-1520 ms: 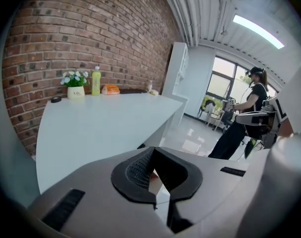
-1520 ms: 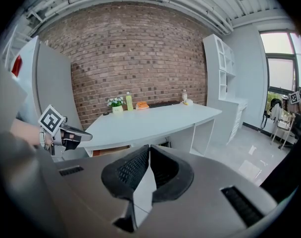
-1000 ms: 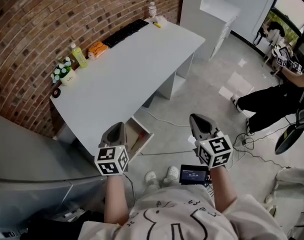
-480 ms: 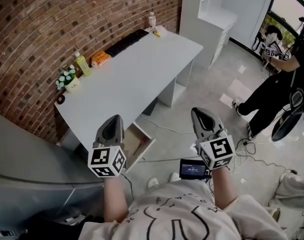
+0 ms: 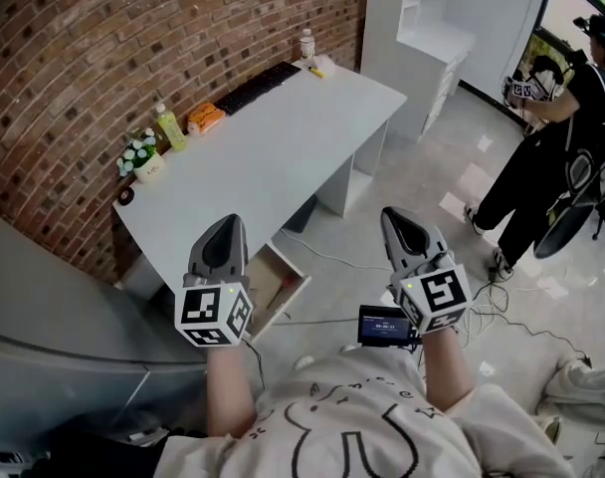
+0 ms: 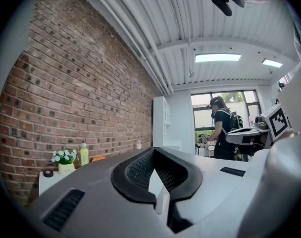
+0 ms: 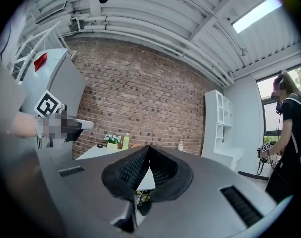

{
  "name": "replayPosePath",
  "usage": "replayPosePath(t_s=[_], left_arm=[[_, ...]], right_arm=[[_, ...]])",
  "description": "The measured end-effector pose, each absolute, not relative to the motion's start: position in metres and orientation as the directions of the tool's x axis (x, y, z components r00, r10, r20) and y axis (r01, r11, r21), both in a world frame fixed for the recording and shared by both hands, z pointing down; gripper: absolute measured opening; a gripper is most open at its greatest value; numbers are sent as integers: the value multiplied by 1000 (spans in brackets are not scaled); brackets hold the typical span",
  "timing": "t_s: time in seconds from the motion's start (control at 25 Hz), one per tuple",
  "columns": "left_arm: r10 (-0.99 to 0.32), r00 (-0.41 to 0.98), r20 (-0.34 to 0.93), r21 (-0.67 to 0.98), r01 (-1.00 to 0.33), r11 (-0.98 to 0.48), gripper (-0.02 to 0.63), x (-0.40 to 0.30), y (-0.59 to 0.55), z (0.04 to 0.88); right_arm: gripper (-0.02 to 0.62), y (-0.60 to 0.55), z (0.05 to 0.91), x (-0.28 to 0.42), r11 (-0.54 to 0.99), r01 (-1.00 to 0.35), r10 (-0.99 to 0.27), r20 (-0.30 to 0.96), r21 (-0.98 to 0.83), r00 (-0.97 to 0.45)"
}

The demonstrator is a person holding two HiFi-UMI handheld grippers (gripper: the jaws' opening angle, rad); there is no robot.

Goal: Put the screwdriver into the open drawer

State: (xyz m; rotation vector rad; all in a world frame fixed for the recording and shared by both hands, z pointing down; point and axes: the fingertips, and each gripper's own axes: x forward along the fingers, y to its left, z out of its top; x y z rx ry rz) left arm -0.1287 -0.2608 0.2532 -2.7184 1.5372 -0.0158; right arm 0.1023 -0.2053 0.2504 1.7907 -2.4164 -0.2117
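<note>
Both grippers are held out at waist height above the floor, apart from the white desk (image 5: 273, 142). My left gripper (image 5: 226, 229) is shut with nothing in it, just above the open drawer (image 5: 283, 285) under the desk's near end. My right gripper (image 5: 398, 220) is also shut and empty, further right over bare floor. A small yellow item (image 5: 315, 71) lies at the desk's far end beside a bottle (image 5: 306, 44); I cannot tell whether it is the screwdriver. In the gripper views the left gripper (image 6: 153, 150) and right gripper (image 7: 148, 148) show their jaws closed together.
Along the brick wall the desk carries a keyboard (image 5: 255, 87), an orange packet (image 5: 205, 119), a green bottle (image 5: 167, 125) and a flower pot (image 5: 144, 157). A white shelf unit (image 5: 422, 38) stands behind. A person in black (image 5: 541, 137) stands at the right. Cables (image 5: 502, 302) trail on the floor.
My view has pulled back and tilted a little, and my left gripper has sunk slightly. The person at the right has risen from sitting to standing. Both grippers stay shut.
</note>
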Motion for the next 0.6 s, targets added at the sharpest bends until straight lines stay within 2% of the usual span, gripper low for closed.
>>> replayPosePath(t_s=[0.6], left_arm=[[-853, 521, -16, -107, -850, -517, 11, -137, -250, 243]], right_arm=[[18, -203, 246, 85, 316, -929, -947, 8, 196, -320]])
